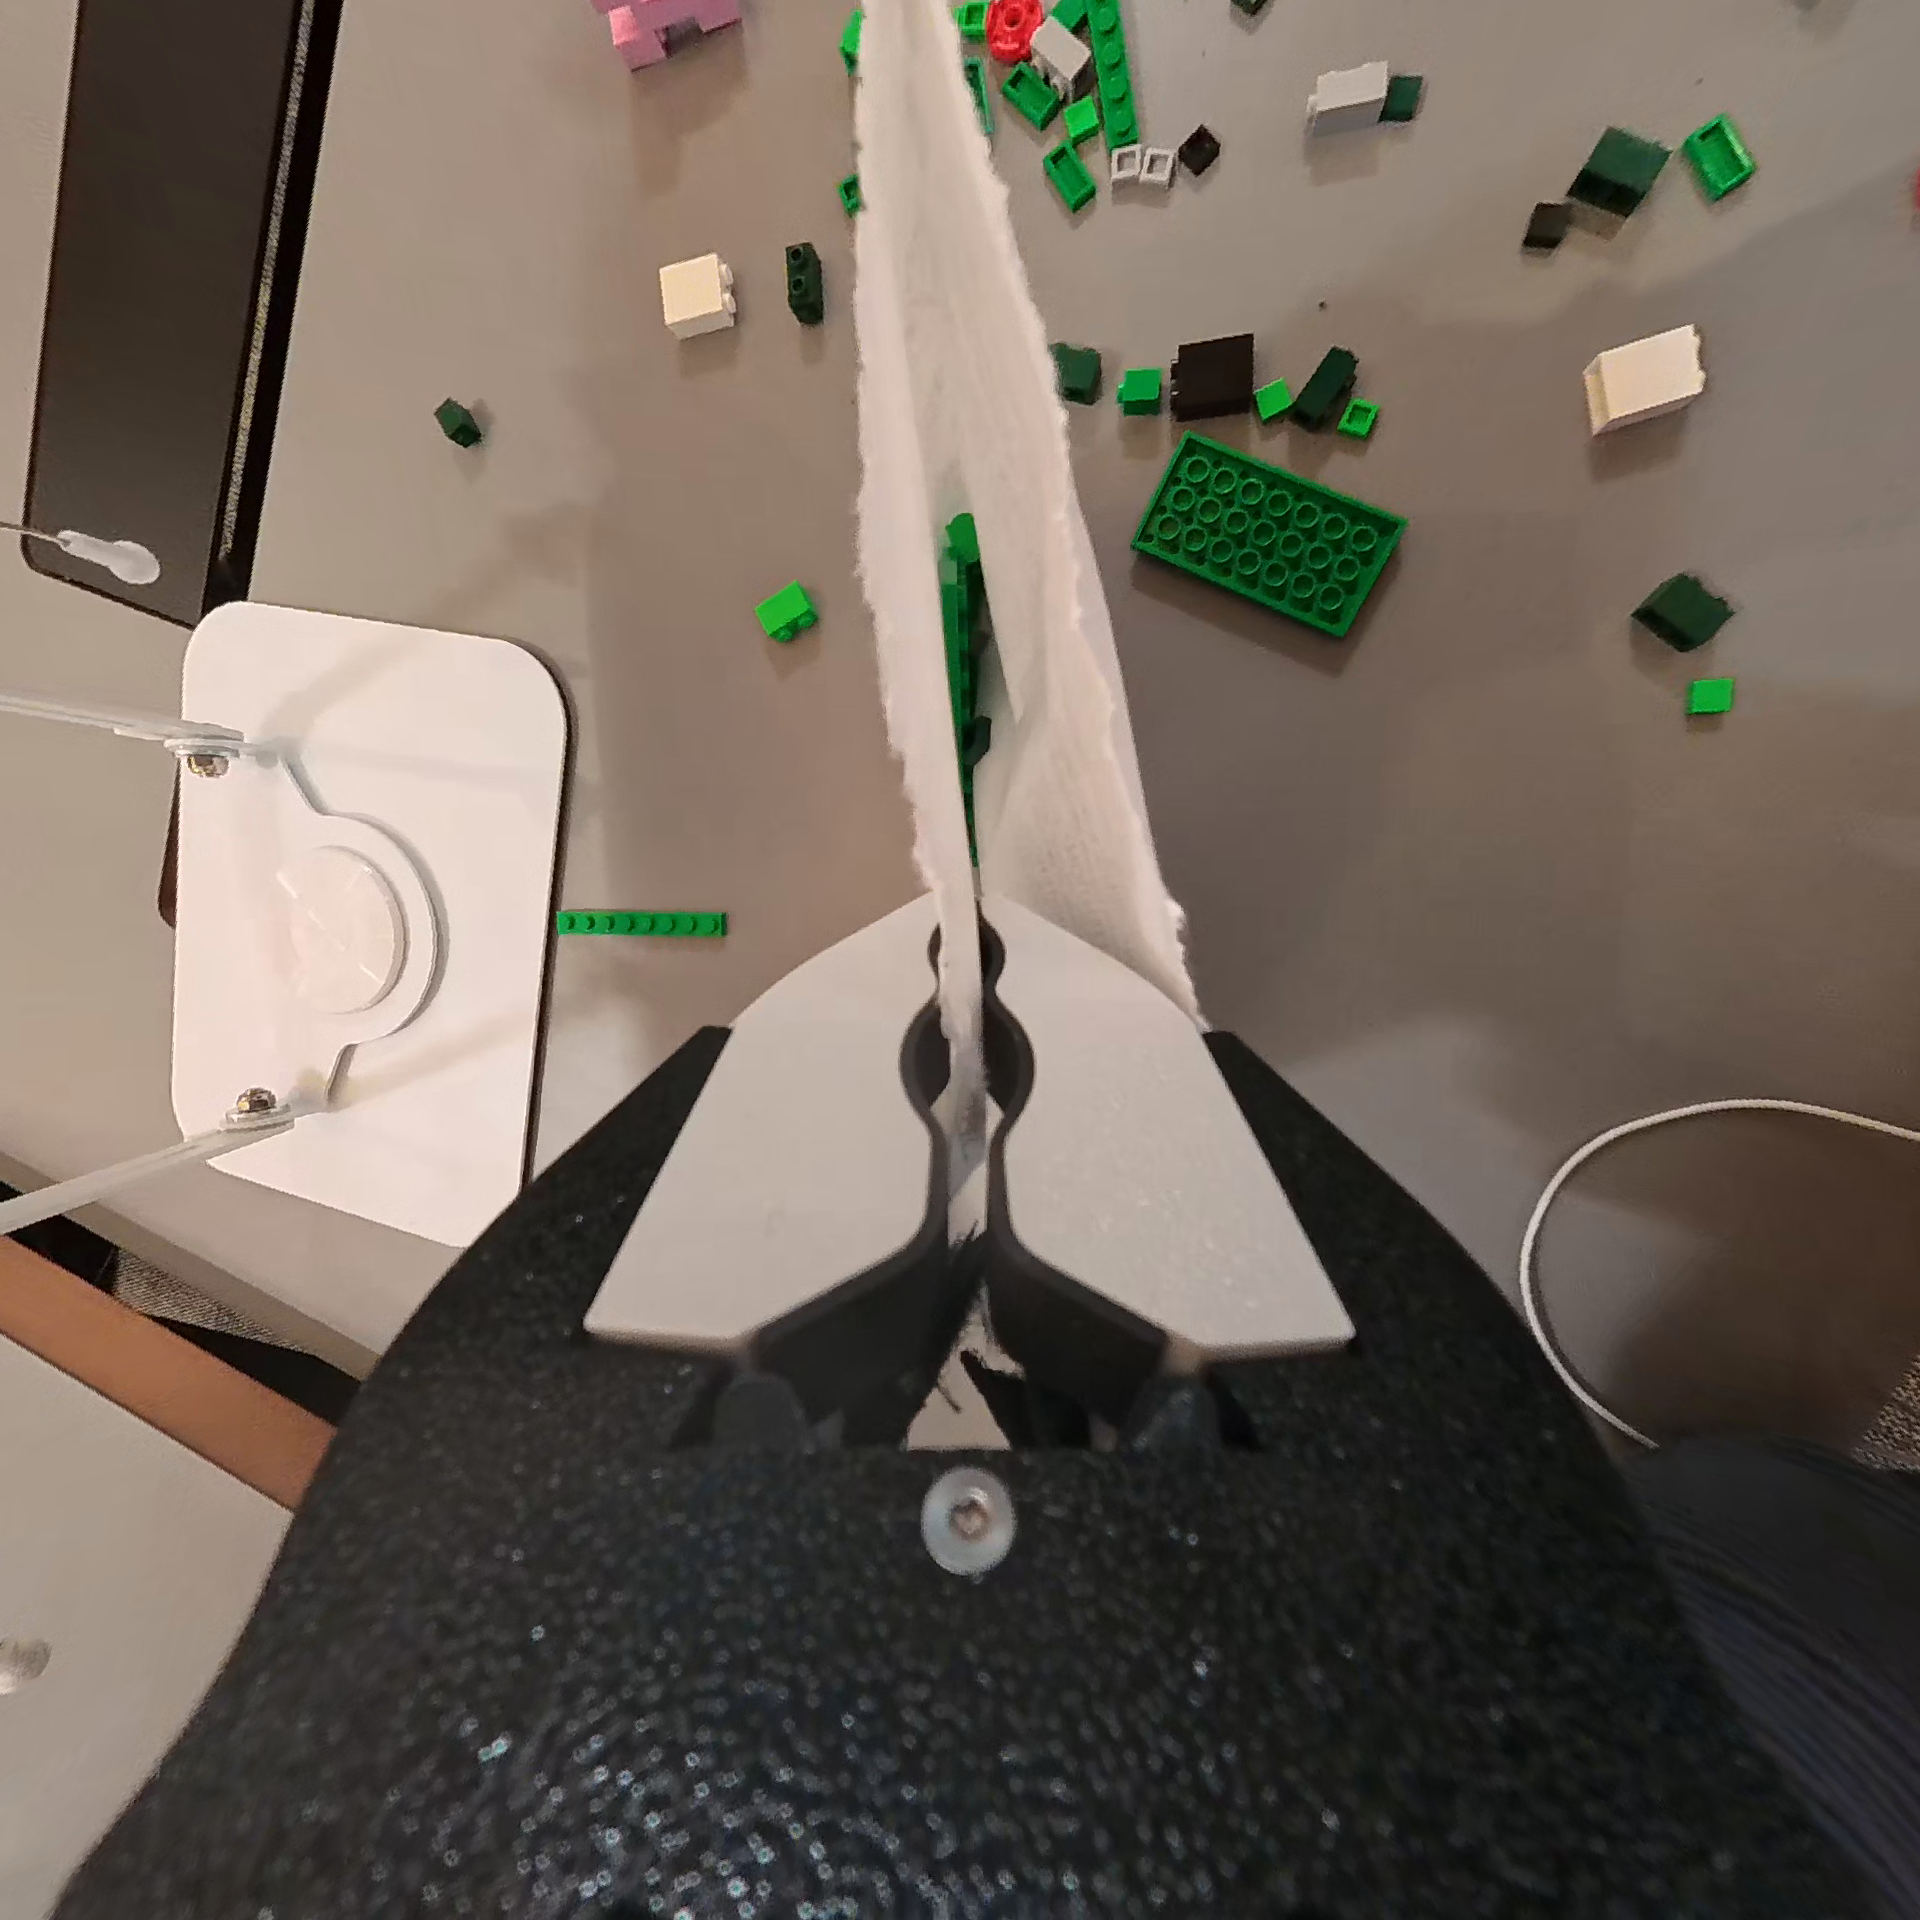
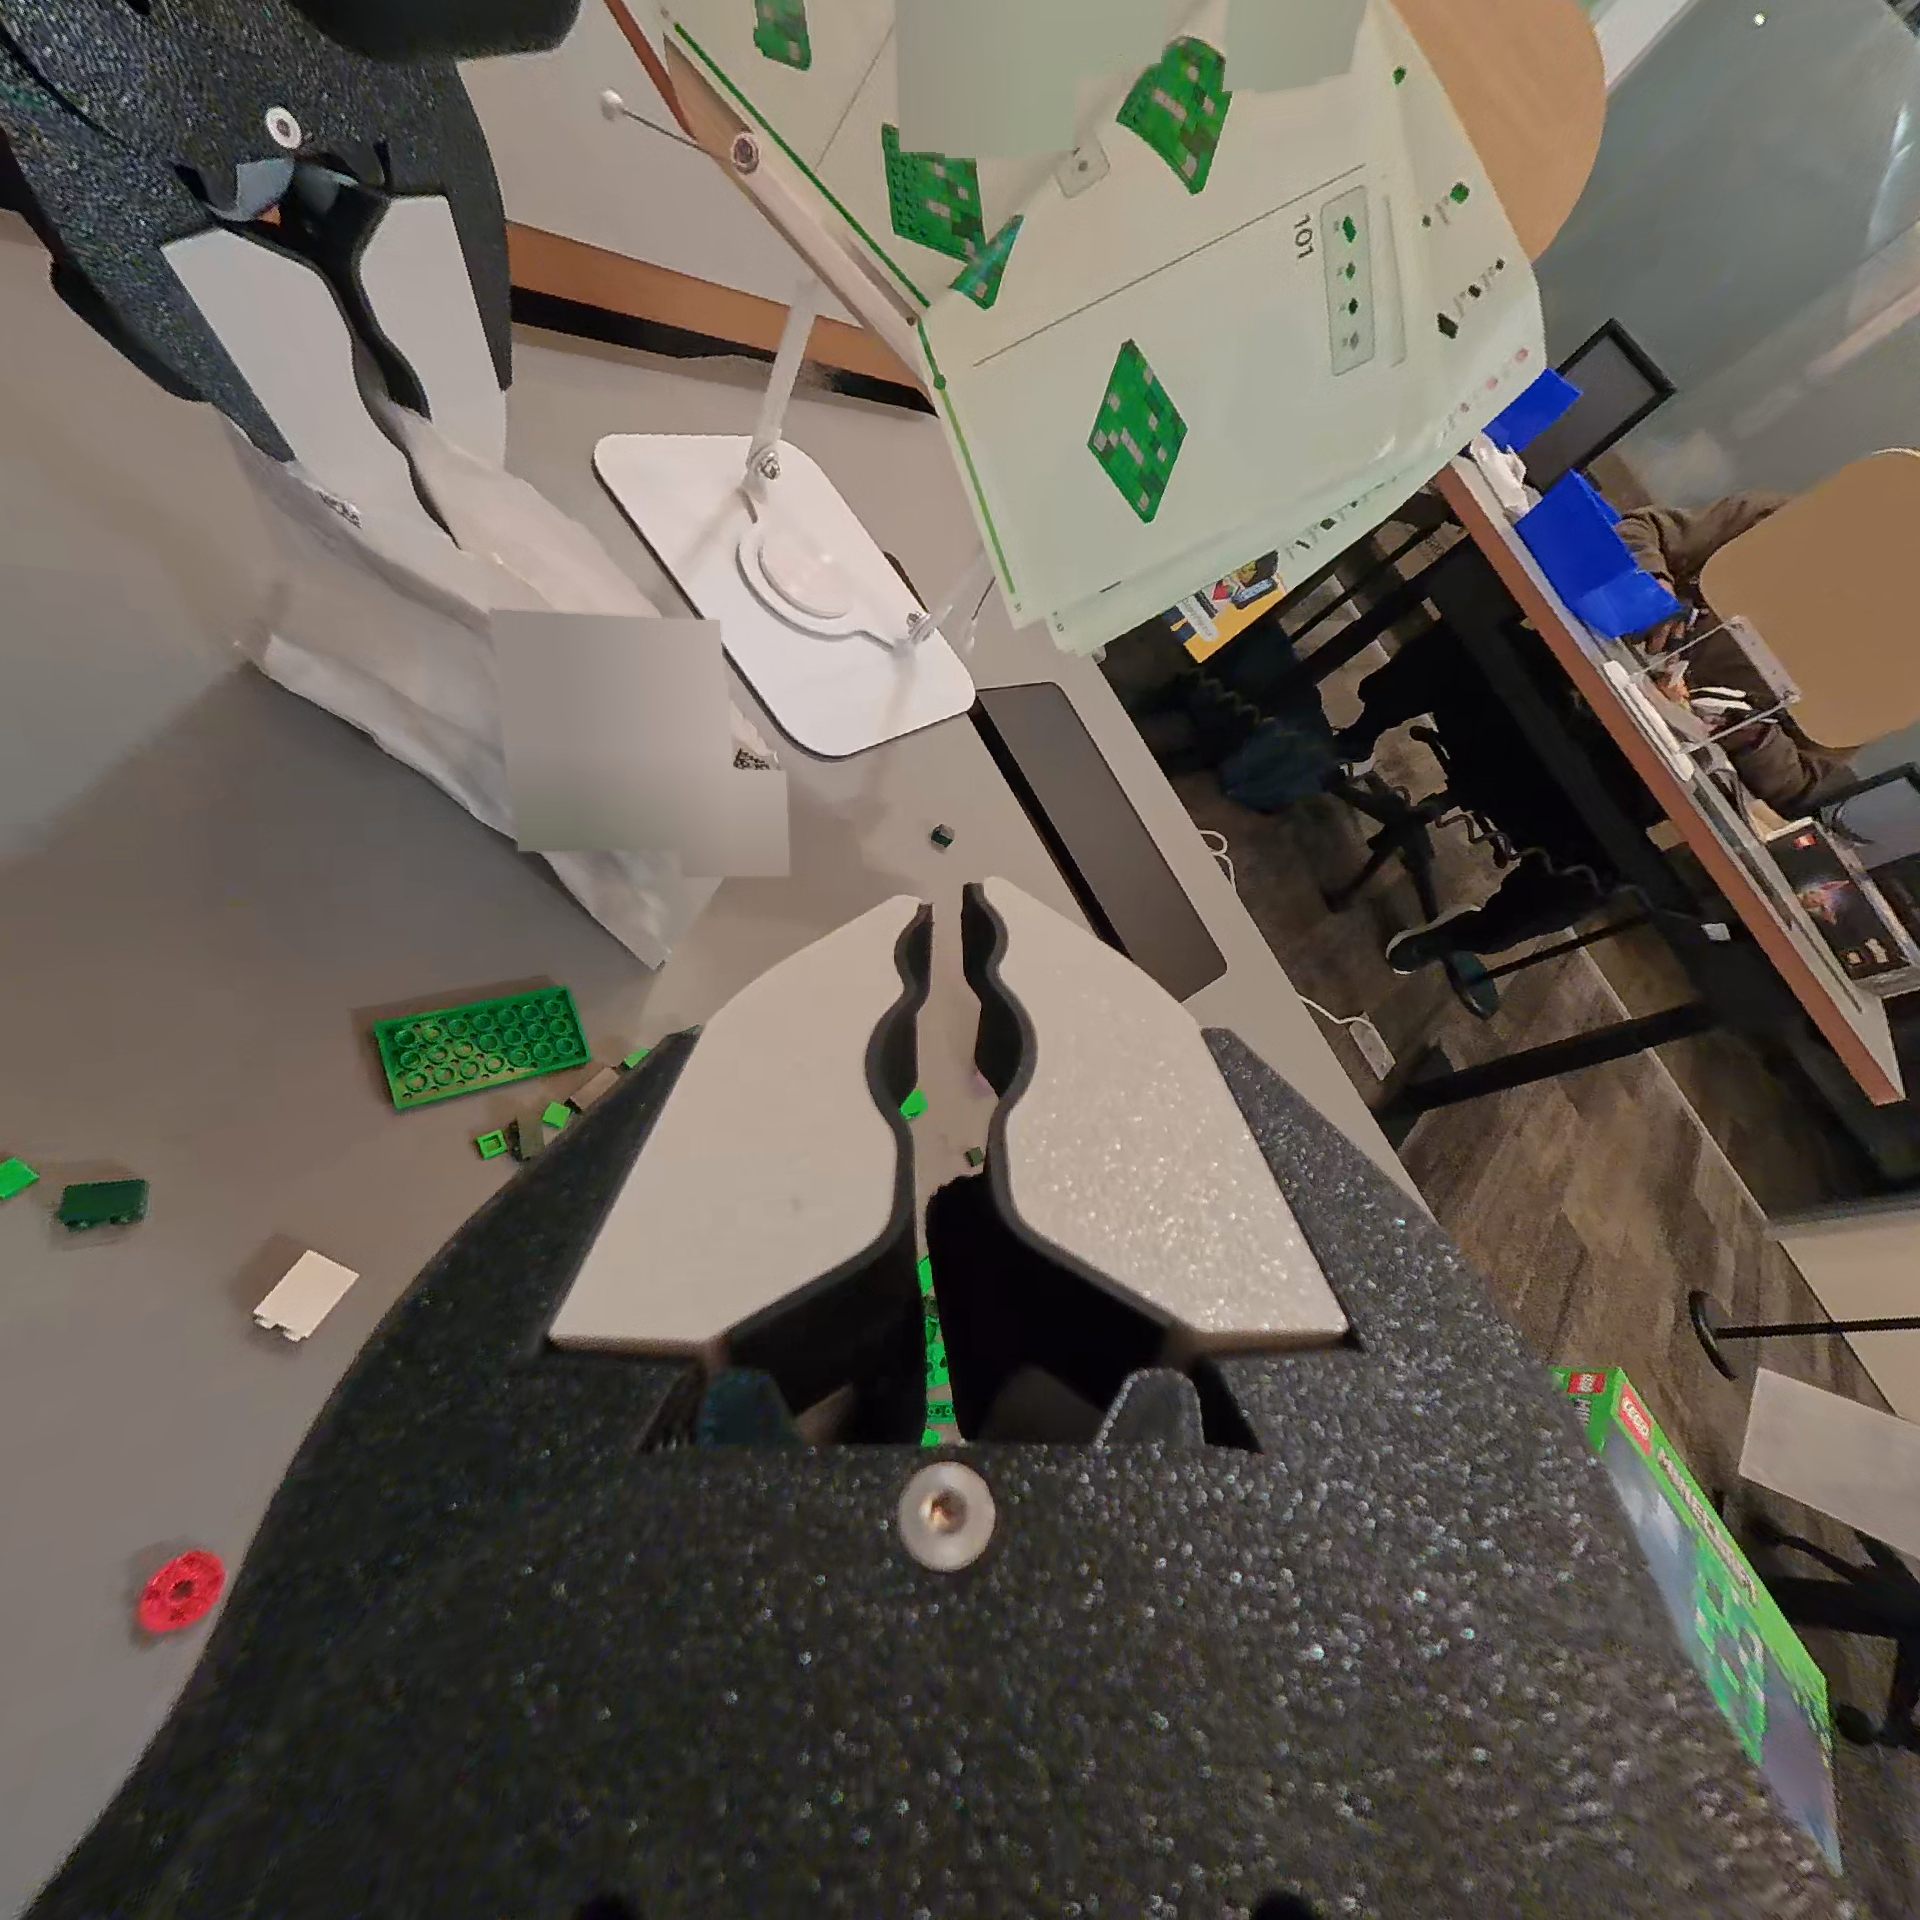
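1. Left gripper (image 1: 961, 997) is clamped on a white paper bag (image 1: 966, 436), whose long axis runs straight ahead from its fingers
2. Right gripper (image 2: 945, 904), slightly parted and empty, hovers near a green plate (image 2: 478, 1044)

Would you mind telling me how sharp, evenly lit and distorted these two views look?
Left wrist view: soft even light, the green plate sharp, the white paper bag in the left claw smeared at its top; wide-angle bending at the edges. Right wrist view: the right claw crisp, the table tilted, the instruction booklet slightly soft.
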Demonstrator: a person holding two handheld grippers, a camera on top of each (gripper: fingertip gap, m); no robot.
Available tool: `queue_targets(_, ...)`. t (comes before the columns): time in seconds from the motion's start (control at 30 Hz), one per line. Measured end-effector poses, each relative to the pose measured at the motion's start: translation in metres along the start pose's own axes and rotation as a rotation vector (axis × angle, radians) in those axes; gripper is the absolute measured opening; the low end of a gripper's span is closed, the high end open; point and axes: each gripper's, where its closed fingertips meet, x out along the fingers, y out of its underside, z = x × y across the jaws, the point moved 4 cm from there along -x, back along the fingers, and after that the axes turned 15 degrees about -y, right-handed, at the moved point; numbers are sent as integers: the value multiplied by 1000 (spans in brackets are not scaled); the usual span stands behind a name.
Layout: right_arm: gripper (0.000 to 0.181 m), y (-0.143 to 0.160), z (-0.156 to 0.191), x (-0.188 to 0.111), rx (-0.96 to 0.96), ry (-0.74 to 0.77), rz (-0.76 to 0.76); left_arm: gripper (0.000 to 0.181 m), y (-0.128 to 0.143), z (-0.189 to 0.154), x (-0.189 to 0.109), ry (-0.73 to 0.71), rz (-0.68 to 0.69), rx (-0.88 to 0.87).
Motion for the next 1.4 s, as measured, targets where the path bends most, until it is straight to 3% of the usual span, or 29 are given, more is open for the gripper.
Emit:
queue_targets(0.67,11,16,2,4,34,-77,34,0,1,0,0,4,1,-1)
queue_targets(0.8,18,41,10,2,122,-171,24,0,1,0,0,9,-4,-1)
queue_targets(0.97,30,104,28,11,228,-239,131,0,1,0,0,9,-5,1)
queue_targets(1.07,35,131,41,19,315,-321,118,0,1,-1,0,10,-1,3)
queue_targets(1.27,36,161,36,32,374,-254,110,0,1,-1,2,8,5,10)
queue_targets(1.4,26,170,24,47,375,-232,168,0,0,-1,2,7,8,8)
